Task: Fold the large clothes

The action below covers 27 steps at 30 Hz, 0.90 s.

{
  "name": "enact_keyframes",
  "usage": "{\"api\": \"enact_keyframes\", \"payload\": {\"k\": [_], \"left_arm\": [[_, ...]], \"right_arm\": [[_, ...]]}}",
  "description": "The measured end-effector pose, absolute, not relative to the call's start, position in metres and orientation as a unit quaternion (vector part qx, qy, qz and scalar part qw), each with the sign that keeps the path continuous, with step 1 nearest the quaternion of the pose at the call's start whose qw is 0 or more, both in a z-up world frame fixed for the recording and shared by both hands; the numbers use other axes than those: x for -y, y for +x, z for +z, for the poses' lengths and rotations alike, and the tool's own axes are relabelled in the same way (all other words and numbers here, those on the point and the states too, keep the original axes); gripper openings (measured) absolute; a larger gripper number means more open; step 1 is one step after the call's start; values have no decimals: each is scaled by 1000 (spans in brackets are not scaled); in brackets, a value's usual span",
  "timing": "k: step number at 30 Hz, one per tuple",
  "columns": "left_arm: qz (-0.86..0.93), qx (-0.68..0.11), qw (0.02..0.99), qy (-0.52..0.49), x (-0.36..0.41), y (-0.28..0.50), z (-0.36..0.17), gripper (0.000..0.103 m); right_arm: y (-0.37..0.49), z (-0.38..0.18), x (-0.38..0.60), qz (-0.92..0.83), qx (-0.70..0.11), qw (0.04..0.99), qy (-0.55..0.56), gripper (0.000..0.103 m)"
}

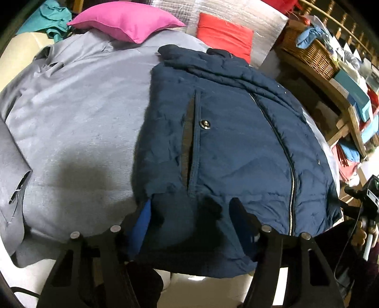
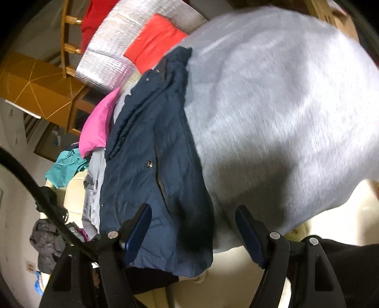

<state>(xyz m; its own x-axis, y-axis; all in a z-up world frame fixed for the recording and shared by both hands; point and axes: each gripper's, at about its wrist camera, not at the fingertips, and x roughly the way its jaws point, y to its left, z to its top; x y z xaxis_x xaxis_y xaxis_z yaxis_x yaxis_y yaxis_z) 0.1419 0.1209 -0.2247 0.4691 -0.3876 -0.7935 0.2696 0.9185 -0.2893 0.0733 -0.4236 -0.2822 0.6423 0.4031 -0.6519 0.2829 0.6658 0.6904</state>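
Note:
A navy padded jacket (image 1: 232,142) lies flat on a grey cloth (image 1: 78,118), front up, with its zip and a snap pocket showing. My left gripper (image 1: 189,213) is open, its fingers spread wide over the jacket's near hem. In the right wrist view the jacket (image 2: 151,170) lies lengthwise beside the grey cloth (image 2: 284,106). My right gripper (image 2: 193,227) is open above the jacket's near corner and holds nothing. The right gripper (image 1: 366,213) also shows in a hand at the left view's right edge.
A pink cushion (image 1: 125,21) and a red cushion (image 1: 225,35) lie at the far end, against a silver foil sheet (image 1: 236,14). A wicker basket (image 1: 310,54) and wooden shelves stand to the right. Teal clothes (image 2: 64,168) lie beyond the jacket.

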Motion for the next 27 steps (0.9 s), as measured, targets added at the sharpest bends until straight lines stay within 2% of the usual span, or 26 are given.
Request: {"api": "enact_keyframes", "payload": {"k": [5, 8, 11, 12, 13, 14, 15, 16, 20, 21, 22, 23, 25, 27], "left_arm": [[-177, -499, 844, -87, -127, 151, -232, 68], [-173, -510, 838, -90, -128, 153, -237, 72], [-179, -509, 837, -93, -129, 150, -237, 72], [-182, -508, 837, -91, -128, 149, -237, 72], [-182, -509, 836, -90, -127, 149, -237, 71], [-183, -508, 837, -88, -127, 148, -238, 60], [-183, -507, 838, -86, -127, 148, -238, 54], [-182, -507, 838, -86, -127, 148, -238, 50], [-182, -508, 837, -91, -130, 147, -237, 50], [-181, -510, 836, -90, -129, 147, -238, 53], [-180, -515, 833, -90, -129, 148, -240, 64], [-179, -522, 829, -91, -128, 149, -242, 69], [-177, -525, 828, -84, -127, 149, -244, 69], [-178, -524, 829, -80, -125, 148, -243, 69]], "right_arm": [[84, -297, 417, 39, -440, 797, 411, 76], [91, -306, 405, 39, -460, 793, 397, 72], [95, -308, 392, 27, -477, 799, 365, 55], [95, -308, 389, 22, -481, 801, 356, 42], [94, -310, 389, 25, -481, 800, 356, 36], [93, -310, 388, 30, -480, 800, 358, 34], [92, -308, 387, 31, -477, 804, 354, 32], [92, -307, 385, 31, -476, 806, 349, 32], [94, -309, 380, 41, -485, 804, 342, 33], [93, -310, 379, 42, -485, 803, 344, 34], [94, -310, 379, 42, -486, 802, 346, 35], [94, -310, 380, 42, -486, 801, 346, 37], [94, -310, 379, 48, -485, 800, 350, 43], [96, -310, 377, 49, -487, 801, 344, 44]]}}
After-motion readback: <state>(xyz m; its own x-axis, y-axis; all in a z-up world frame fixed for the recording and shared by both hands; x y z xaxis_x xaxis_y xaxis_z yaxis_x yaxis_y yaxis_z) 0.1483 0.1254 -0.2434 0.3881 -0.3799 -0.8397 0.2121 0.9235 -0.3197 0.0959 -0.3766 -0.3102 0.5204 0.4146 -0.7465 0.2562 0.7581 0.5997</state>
